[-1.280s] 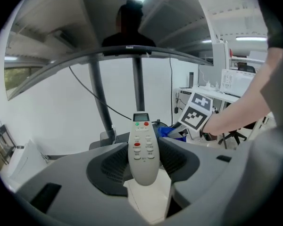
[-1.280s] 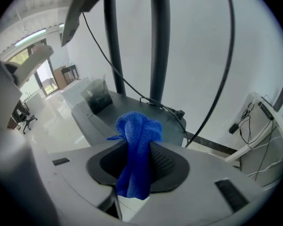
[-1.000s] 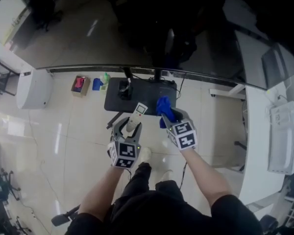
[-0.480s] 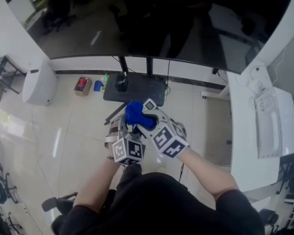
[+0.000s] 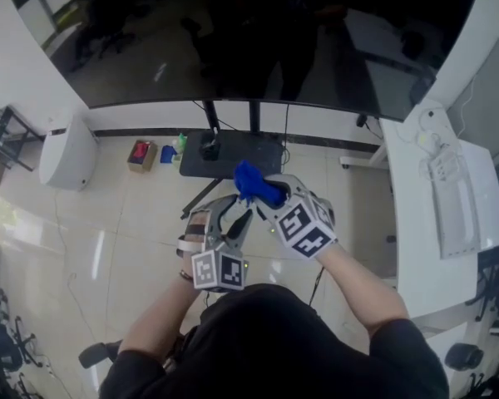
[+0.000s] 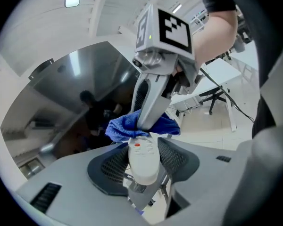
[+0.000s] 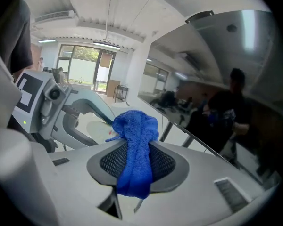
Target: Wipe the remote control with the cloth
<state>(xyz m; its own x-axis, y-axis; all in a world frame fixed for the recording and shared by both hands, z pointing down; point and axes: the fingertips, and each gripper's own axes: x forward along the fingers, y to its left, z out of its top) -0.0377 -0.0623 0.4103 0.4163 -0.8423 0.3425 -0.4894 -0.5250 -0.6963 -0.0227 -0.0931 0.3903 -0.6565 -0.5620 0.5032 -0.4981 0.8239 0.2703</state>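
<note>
Pretty cramped up front tbh: my right gripper (image 5: 264, 193) sits right at 12 o'clock of my left gripper (image 5: 237, 213), and its cloth (image 5: 251, 179) is touching the tip of the remote (image 6: 142, 159) I'm clamped on, so the left one can't go straight ahead. Further out at 12 the big dark screen (image 5: 258, 40) walls off everything, with its black stand base (image 5: 233, 155) on the floor below it. The white desk (image 5: 420, 256) blocks 3 o'clock. Around 10 there's a white floor unit (image 5: 65, 152), plus a red box (image 5: 139, 151) near the base. From 8 to 9 it's open tile floor (image 5: 91, 239), lots of room to swing out.
</note>
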